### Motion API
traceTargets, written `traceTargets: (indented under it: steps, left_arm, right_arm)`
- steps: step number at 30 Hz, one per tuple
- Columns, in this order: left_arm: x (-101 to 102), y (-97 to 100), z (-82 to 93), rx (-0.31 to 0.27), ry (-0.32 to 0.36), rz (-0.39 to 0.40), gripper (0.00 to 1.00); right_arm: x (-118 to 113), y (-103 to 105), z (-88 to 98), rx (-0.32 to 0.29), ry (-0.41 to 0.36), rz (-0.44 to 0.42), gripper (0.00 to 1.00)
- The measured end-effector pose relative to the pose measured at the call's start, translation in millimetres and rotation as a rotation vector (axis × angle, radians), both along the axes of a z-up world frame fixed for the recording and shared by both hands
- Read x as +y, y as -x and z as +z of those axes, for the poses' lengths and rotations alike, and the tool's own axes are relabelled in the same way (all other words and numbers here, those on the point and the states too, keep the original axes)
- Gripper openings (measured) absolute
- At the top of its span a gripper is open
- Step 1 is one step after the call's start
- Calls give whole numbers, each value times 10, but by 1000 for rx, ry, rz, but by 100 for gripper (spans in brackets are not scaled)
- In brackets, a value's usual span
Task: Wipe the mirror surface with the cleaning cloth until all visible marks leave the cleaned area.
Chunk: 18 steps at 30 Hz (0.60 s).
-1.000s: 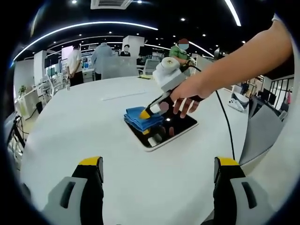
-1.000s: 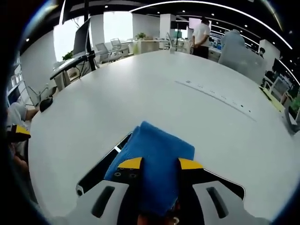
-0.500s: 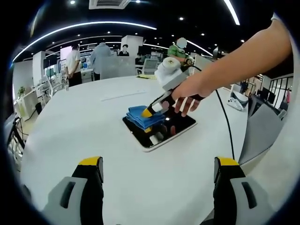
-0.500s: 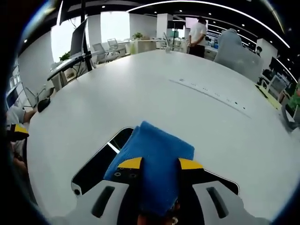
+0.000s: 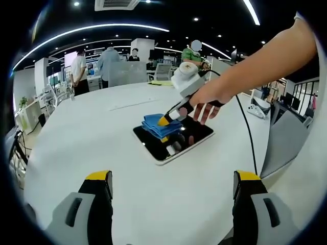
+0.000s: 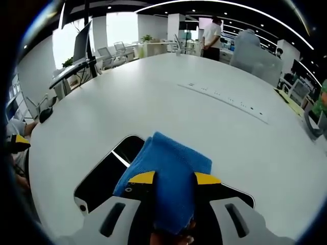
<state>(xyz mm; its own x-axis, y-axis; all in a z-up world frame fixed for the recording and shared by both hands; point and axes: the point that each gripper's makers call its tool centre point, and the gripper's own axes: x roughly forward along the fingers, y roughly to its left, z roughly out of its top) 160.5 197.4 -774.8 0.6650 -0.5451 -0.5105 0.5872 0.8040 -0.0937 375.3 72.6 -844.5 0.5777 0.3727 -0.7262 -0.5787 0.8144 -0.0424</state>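
A flat rectangular mirror (image 5: 173, 139) with a white rim lies on the white table, dark and reflective. On its far left part rests a folded blue cloth (image 5: 161, 126). My right gripper (image 5: 171, 117), held by a person's hand, is shut on that cloth and presses it onto the glass. In the right gripper view the blue cloth (image 6: 171, 178) sits between the yellow-tipped jaws of the right gripper (image 6: 173, 177), with the mirror (image 6: 104, 176) showing dark to the left. My left gripper (image 5: 172, 177) stands open, with nothing between its jaws, over bare table well short of the mirror.
The large round white table (image 5: 92, 143) carries a thin strip of sockets (image 6: 222, 96) farther off. A black cable (image 5: 245, 127) runs from the right gripper toward the table edge. Several people stand at desks in the background. A monitor (image 6: 82, 43) stands beyond the table.
The right gripper has slid the blue cloth along the mirror toward its far end, uncovering more dark glass on the near side. The left gripper has stayed put.
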Motion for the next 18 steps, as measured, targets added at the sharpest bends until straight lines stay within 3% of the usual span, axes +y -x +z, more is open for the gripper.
traceTargets:
  steps: [18]
  left_arm:
    - [4, 62, -21, 3, -15, -5, 99]
  right_arm:
    - [-184, -19, 0, -4, 10, -20, 25]
